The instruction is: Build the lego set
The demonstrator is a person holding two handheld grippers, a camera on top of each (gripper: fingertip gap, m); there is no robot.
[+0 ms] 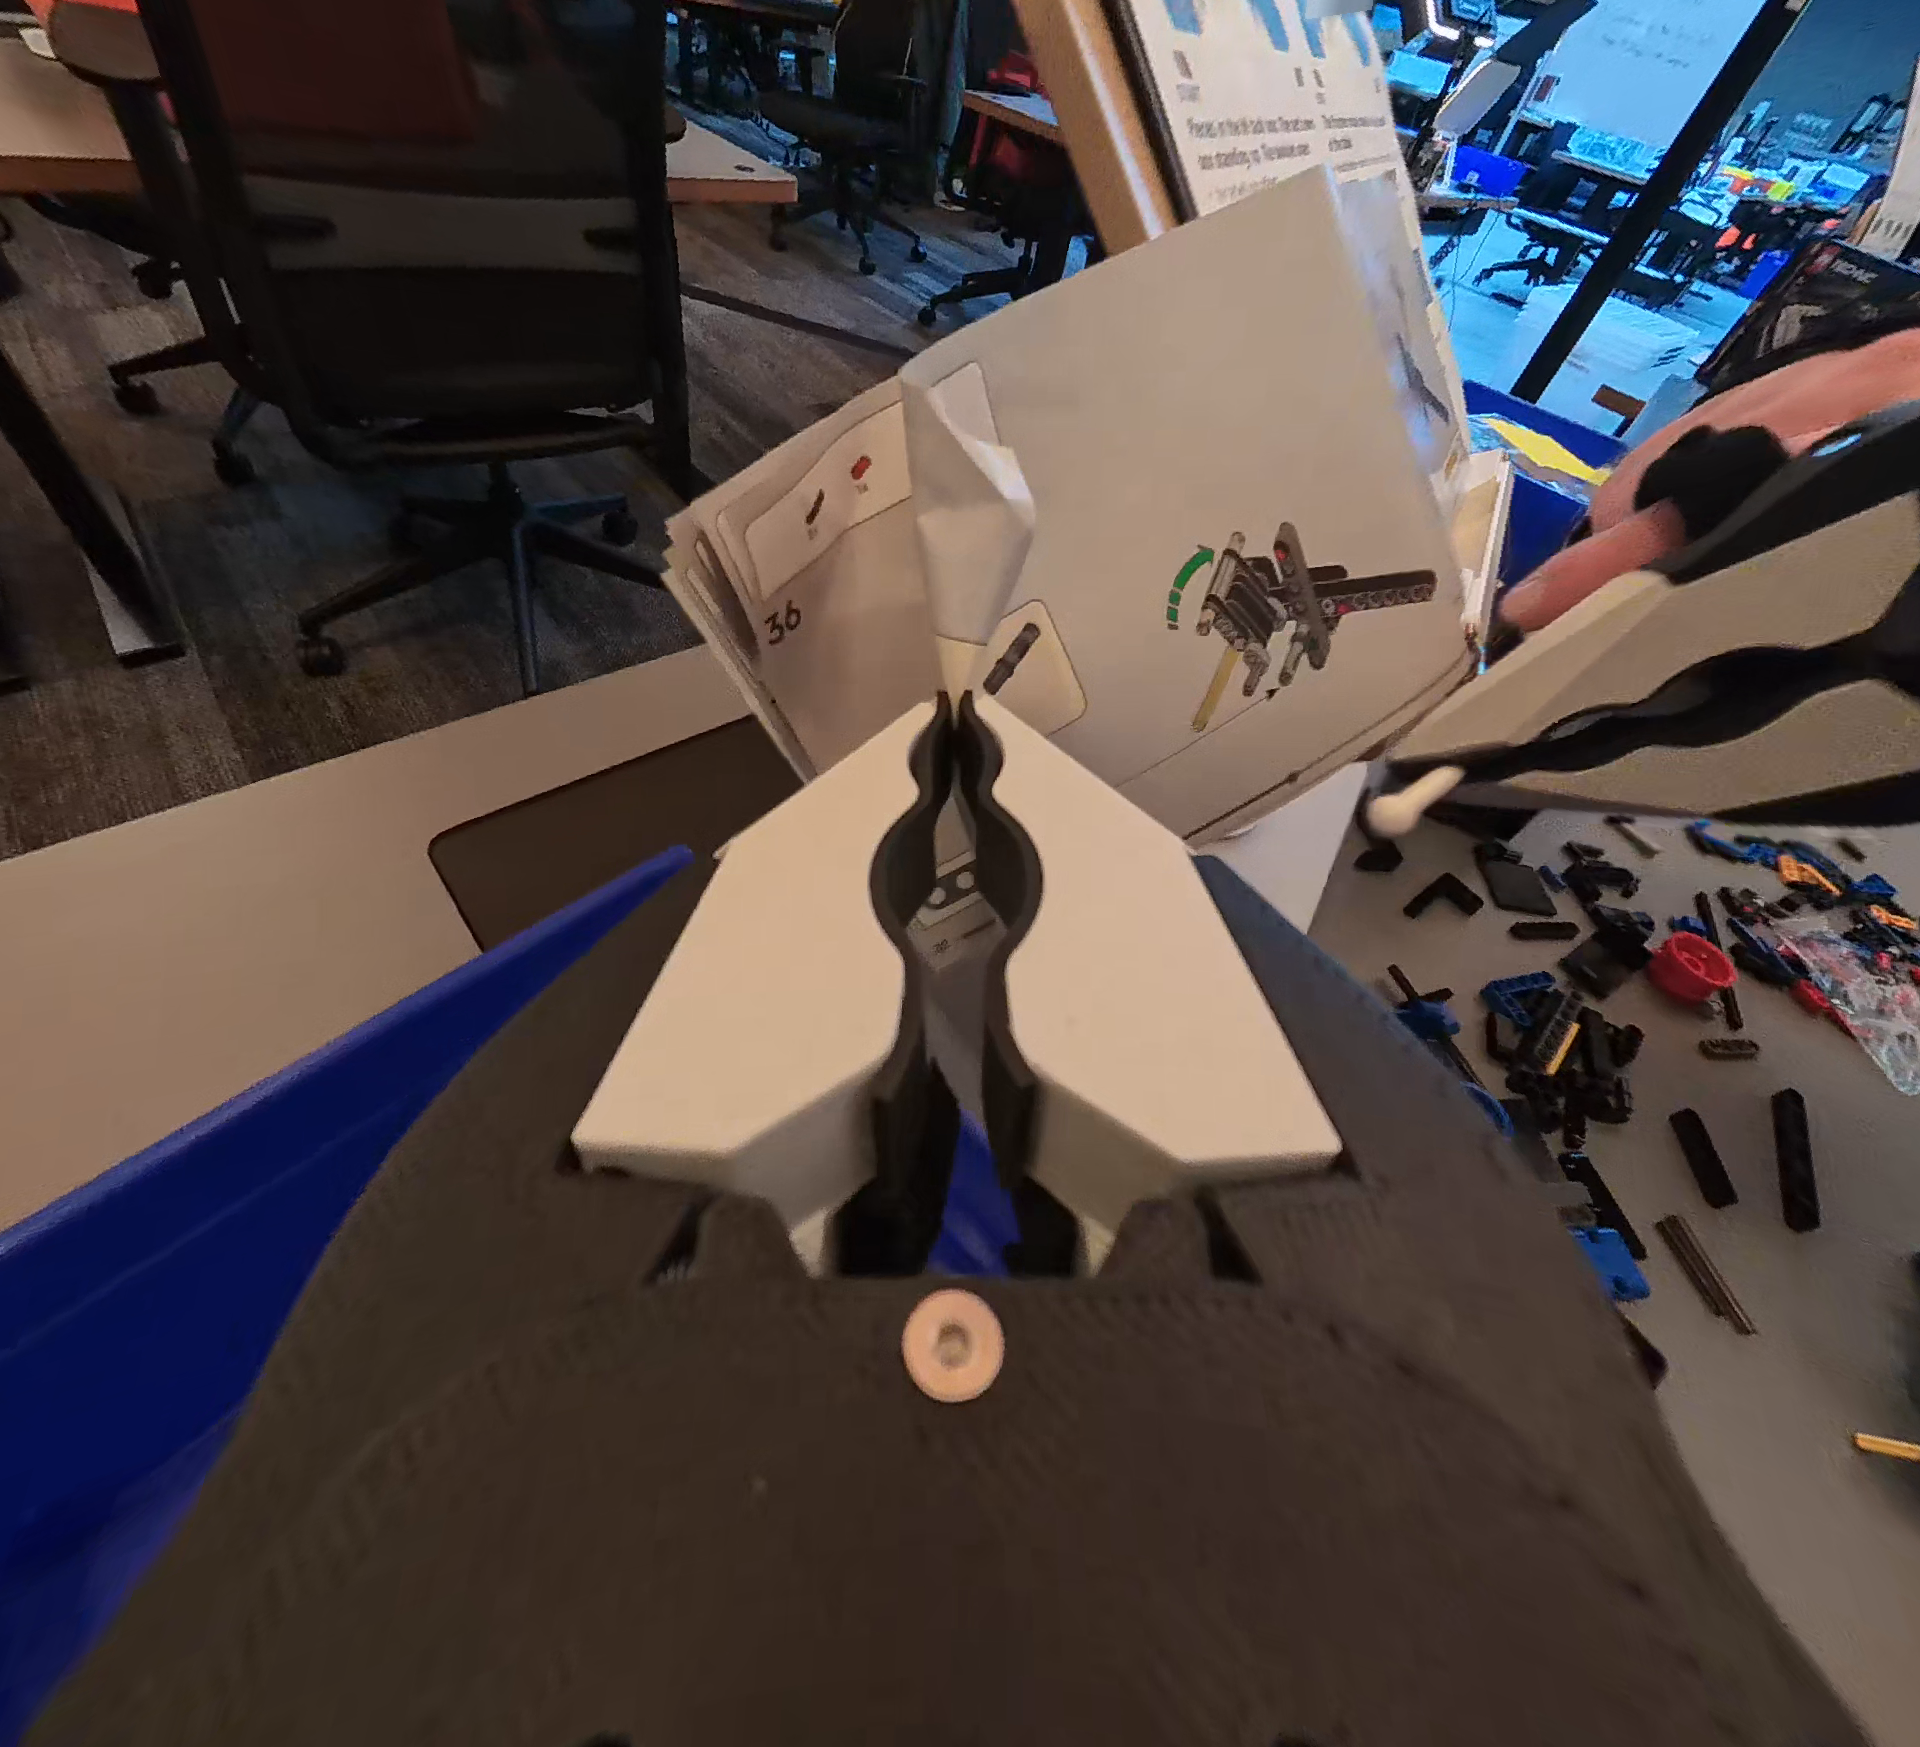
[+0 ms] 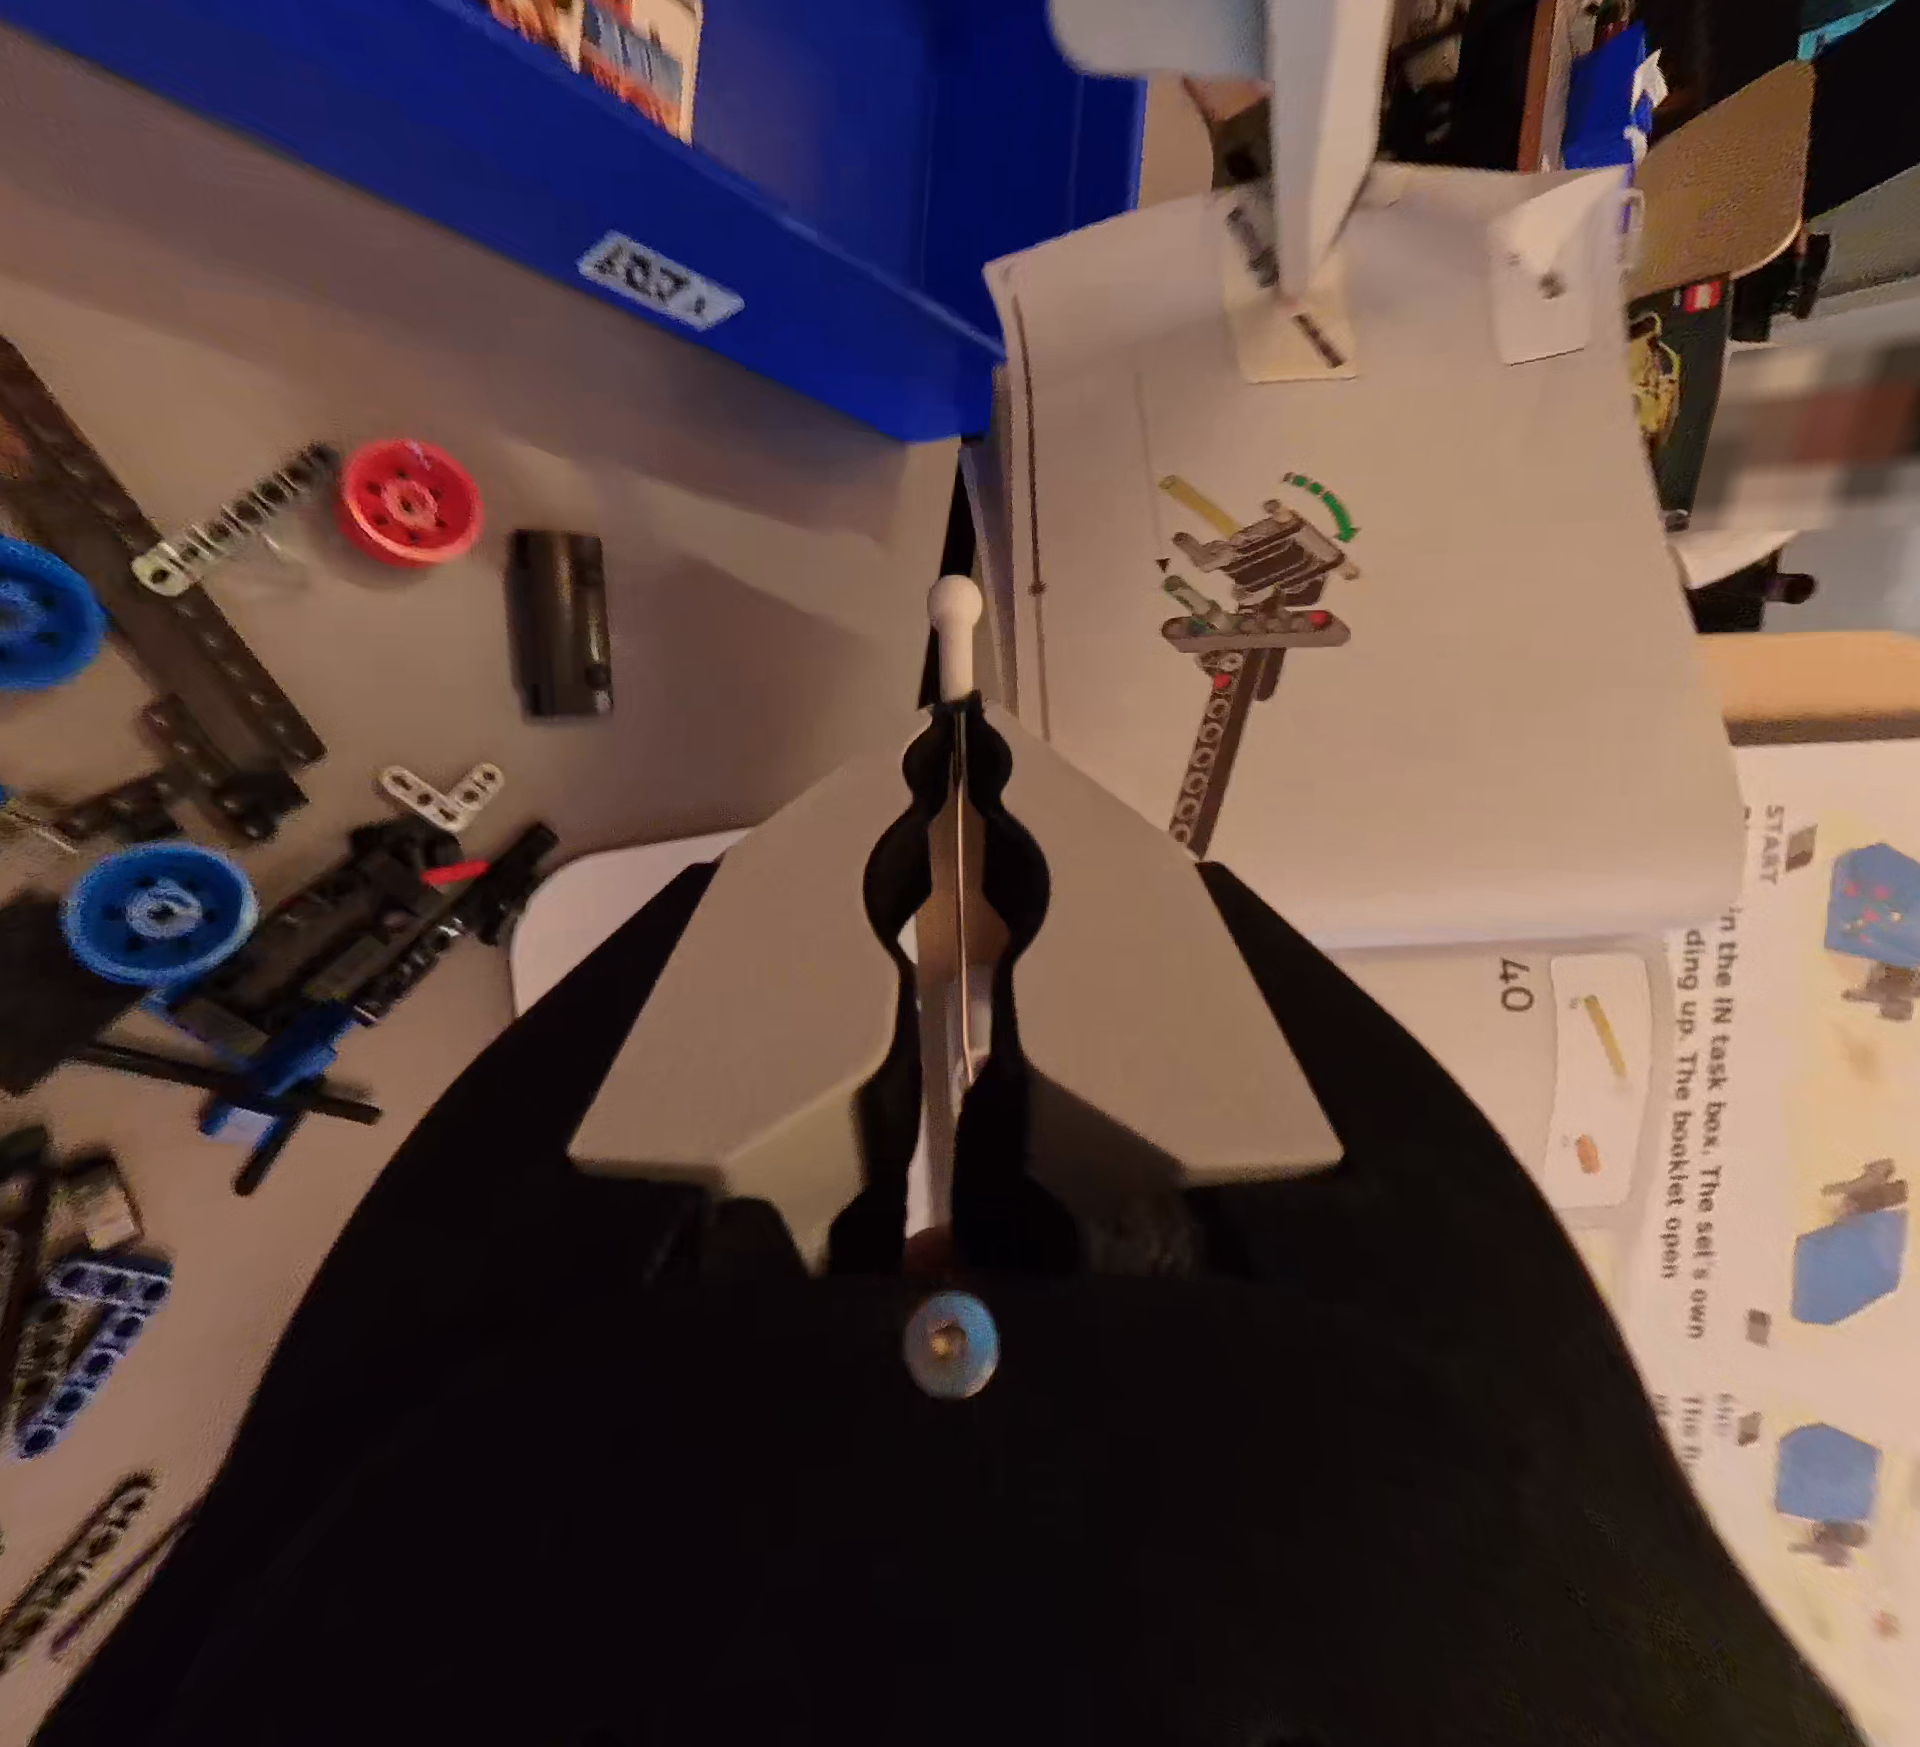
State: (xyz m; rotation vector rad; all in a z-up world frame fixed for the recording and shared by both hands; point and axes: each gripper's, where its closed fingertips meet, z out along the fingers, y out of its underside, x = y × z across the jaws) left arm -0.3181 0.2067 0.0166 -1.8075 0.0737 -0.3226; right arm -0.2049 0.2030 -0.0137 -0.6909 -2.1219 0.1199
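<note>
L gripper [image 1: 956,710] pinches a crumpled page of the instruction booklet [image 1: 1195,492], lifted off the surface: thin, floppy, tears easily. R gripper [image 2: 954,710] clamps a white ball-end pin [image 2: 954,627]; light, slippery, hold shaft.

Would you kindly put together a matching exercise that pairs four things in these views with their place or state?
Things:
1. White ball-ended pin
2. Crumpled booklet page
3. Red plastic wheel
4. Blue storage bin

Places or states:
A. Lying loose on the grey table
B. Pinched by the left hand-held gripper
C. Standing behind the loose parts
D. Clamped in the right hand-held gripper

Pairs: 1-D, 2-B, 3-A, 4-C
</note>
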